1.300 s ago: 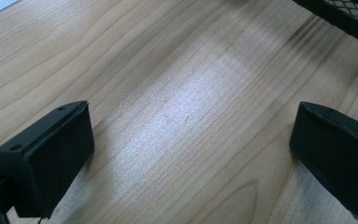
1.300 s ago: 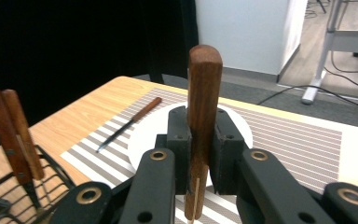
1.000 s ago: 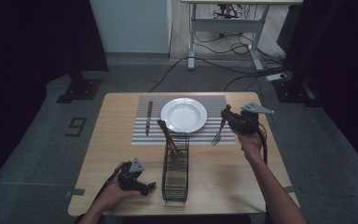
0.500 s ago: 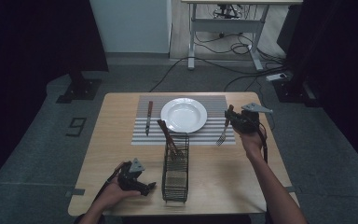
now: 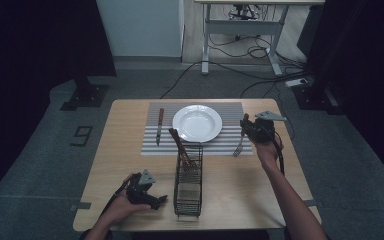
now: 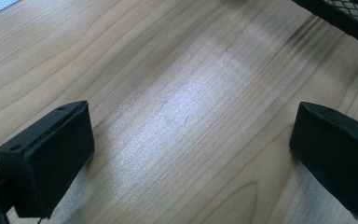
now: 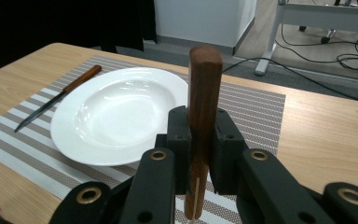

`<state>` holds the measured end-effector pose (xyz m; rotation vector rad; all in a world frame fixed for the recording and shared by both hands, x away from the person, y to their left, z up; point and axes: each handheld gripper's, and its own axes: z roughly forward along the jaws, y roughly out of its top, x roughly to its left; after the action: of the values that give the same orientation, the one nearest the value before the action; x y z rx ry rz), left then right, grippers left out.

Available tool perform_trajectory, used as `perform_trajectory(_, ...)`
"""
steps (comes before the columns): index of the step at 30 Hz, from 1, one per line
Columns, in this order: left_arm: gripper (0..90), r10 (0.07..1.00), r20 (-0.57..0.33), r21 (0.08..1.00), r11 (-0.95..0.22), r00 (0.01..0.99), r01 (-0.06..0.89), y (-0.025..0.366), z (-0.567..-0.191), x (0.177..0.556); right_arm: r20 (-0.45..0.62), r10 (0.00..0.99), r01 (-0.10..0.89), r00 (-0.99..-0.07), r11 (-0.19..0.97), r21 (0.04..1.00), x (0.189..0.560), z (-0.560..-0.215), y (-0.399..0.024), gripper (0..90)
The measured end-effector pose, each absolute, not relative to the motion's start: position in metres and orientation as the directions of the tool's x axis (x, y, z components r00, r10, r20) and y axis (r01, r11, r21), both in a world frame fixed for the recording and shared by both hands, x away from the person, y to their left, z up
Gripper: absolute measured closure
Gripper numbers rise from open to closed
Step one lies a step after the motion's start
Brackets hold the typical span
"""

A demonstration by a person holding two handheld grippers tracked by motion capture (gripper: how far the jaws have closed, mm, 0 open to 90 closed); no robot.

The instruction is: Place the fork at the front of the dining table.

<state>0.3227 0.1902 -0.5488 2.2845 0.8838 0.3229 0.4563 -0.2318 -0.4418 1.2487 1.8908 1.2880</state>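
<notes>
Holding a fork (image 5: 238, 146) by its wooden handle, the right claw (image 5: 250, 129) hangs over the right edge of the striped mat (image 5: 230, 112), at about 3 o'clock from the white plate (image 5: 197, 123). Its jaws are squeezed tight on the handle. In the right gripper view the handle (image 7: 204, 107) sticks up between the jaws.

The fork could slip. The handle is smooth and round, and the claw grips it on a small part, so a quick move might let it swing or drop. It looks like the fork is meant to lie beside the plate. If it comes down too close, the tips could knock the plate rim.

The fork's long side runs from the claw down toward the worktop (image 5: 130, 145). The handle end is up in the jaws. The pointy end aims down and a bit toward 7 o'clock, at or just above the mat edge; I cannot tell if it touches.

A knife (image 5: 159, 125) lies on the mat at 9 o'clock from the plate. A wire basket (image 5: 188, 182) stands at 6 o'clock with something wooden-handled in it.

The left claw (image 5: 156, 199) rests low near the basket, jaws wide apart, holding nothing.
</notes>
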Motion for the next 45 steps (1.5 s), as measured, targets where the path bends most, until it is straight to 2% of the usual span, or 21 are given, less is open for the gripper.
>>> perform_trajectory(19, 0.0, 0.671, -0.006, 0.658, -0.555, 0.741, 0.508, 0.190, -0.549, 0.322, 0.055, 0.910, 0.402, -0.412, 0.127, 0.907, 0.484, -0.447, -0.215, 80.7)
perform_trajectory(38, 0.0, 0.668, -0.007, 0.659, -0.557, 0.745, 0.506, 0.190, -0.549, 0.322, 0.061, 0.922, 0.569, -0.381, 0.182, 0.802, 0.547, -0.457, -0.185, 80.6)
perform_trajectory(45, 0.0, 0.667, -0.007, 0.659, -0.557, 0.745, 0.505, 0.190, -0.549, 0.322, 0.042, 0.928, 0.585, -0.369, 0.197, 0.787, 0.560, -0.467, -0.178, 80.7)
